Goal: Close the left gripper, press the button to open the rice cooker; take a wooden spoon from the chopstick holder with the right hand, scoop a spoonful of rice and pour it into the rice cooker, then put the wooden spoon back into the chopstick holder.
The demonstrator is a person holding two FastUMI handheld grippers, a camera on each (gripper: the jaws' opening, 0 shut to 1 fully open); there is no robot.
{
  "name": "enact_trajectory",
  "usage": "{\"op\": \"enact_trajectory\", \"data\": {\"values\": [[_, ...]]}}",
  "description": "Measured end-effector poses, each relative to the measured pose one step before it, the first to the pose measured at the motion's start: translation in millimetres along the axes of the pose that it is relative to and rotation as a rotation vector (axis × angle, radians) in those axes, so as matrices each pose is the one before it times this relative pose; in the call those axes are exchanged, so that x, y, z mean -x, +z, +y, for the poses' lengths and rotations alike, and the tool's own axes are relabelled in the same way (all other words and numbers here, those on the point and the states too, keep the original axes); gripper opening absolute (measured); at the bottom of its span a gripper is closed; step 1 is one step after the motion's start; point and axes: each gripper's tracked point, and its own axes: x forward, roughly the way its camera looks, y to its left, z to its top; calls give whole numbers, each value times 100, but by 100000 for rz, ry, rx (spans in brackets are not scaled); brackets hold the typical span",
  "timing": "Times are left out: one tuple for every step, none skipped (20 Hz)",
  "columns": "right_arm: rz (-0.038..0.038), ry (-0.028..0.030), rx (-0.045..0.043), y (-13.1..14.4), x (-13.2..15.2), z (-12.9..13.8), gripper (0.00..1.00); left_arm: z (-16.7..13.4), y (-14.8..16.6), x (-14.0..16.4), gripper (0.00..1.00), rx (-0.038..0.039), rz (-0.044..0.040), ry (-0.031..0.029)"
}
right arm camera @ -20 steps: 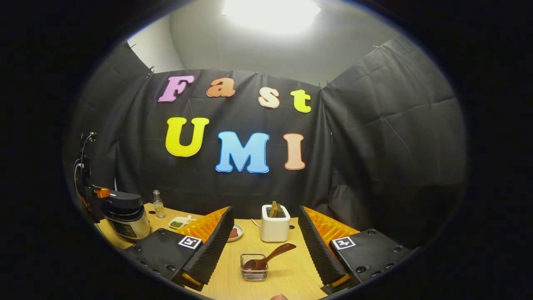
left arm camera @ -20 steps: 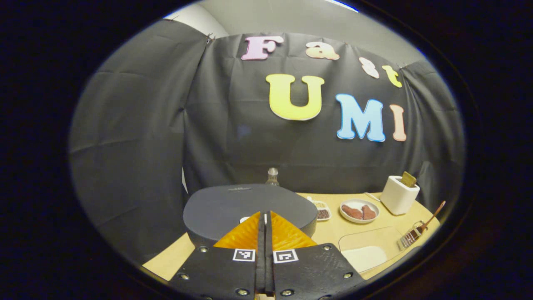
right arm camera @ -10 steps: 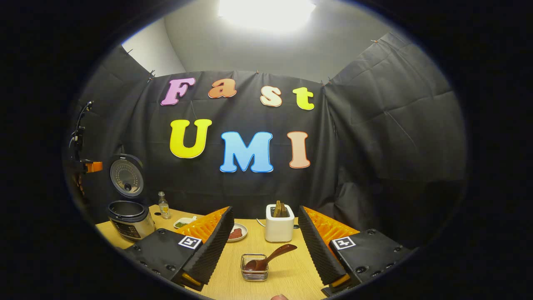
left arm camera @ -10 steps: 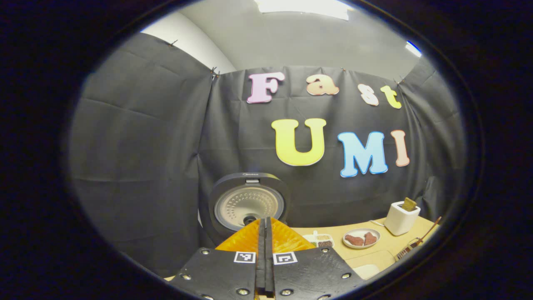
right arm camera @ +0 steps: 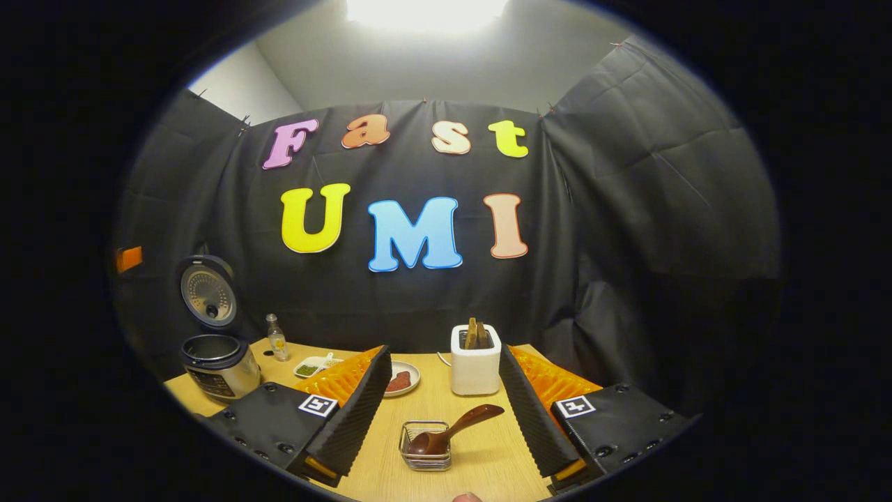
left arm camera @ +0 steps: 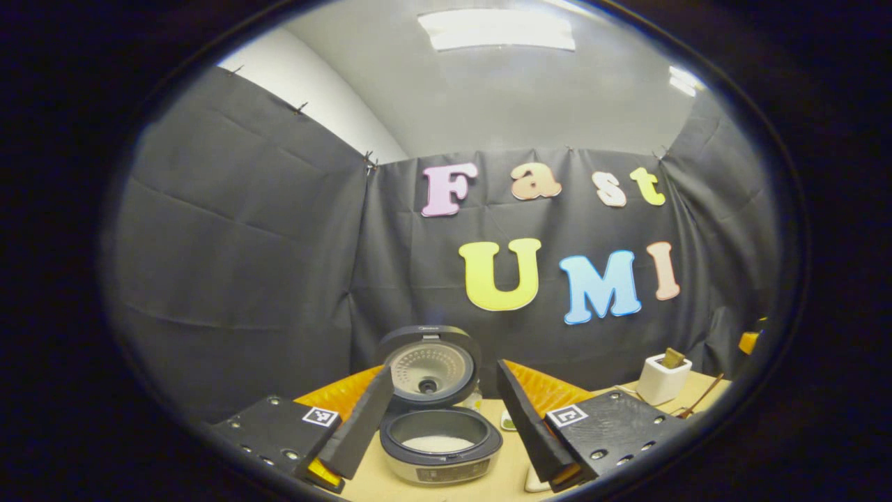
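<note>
Wood-toned surface (right arm camera: 488, 460) runs across the booth. At its far left the cooker (right arm camera: 219, 364) stands with its lid (right arm camera: 208, 298) swung upright, the dimpled inner plate facing out. In the left gripper view the left tool (left arm camera: 444, 411) hangs just in front of the cooker (left arm camera: 440, 446), its two fingers spread wide to either side of the pot and touching nothing; the pot's mouth is open and something pale lies at the bottom. The lid (left arm camera: 430, 364) rises behind the pot, between the fingers.

Moving right along the surface in the right gripper view, a small bottle (right arm camera: 277, 338) stands near the cooker, then a white dish (right arm camera: 315, 365) with green bits in it, then a plate (right arm camera: 404, 380) with reddish pieces, partly hidden by a finger. A white toaster (right arm camera: 476, 362) with two slices poking up sits near the middle.

Nearer than the toaster is the wire holder (right arm camera: 426, 446), a small mesh basket, with the spoon (right arm camera: 453, 429) lying in it: bowl down inside the basket, handle slanting up and out to the right over the rim. The right tool (right arm camera: 446, 411) hovers short of the holder, fingers spread wide apart, the holder and spoon framed between them and untouched.

In the left gripper view the toaster (left arm camera: 662, 378) and the spoon's handle (left arm camera: 702, 396) appear at the far right edge.
</note>
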Motion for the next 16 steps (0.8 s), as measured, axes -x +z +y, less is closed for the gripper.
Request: {"op": "enact_trajectory", "data": {"values": [[1240,-61,-478,-457,-612,-212,98,270,206,771,89,-612,465,720],[1320,-105,-472,-638,-580,-204,97,62,129,681,89,-691,533,401],[1694,-368,-604,-618,-624,-306,97,265,260,631,89,-649,-107,950],[1685,-361,-848,-746,-570,-286,97,132,342,643,89,-862,-304,517],[1306,-361,-1202,-553,-581,-288,97,42,223,527,89,-1069,-85,507],[1561,-519,-1256,-729,-676,-377,98,116,-45,534,89,-1177,219,784],[1548,-774,-1066,-601,-680,-344,98,83,-39,489,89,-926,695,606],[1808,-921,-839,-843,-546,-414,98,35,-162,485,89,-542,733,498],[1578,-811,-729,-642,-518,-364,98,68,-42,466,89,-361,652,492],[1724,-811,-458,-740,-512,-382,96,255,-150,420,89,-336,540,652],[2107,-450,-666,-672,-499,-274,95,167,-109,325,89,-480,512,601],[2044,-120,-995,-806,-503,-186,97,354,-248,372,89,-735,887,868],[2119,-156,-1247,-718,-475,-164,98,258,-58,222,89,-540,341,743],[2237,-200,-1464,-866,-250,-159,98,131,18,270,89,-273,346,639],[2342,-280,-1685,-698,-399,-156,93,254,67,198,92,29,357,647],[2488,168,-1913,-886,-413,-47,98,205,-22,205,95,72,283,522]]}}
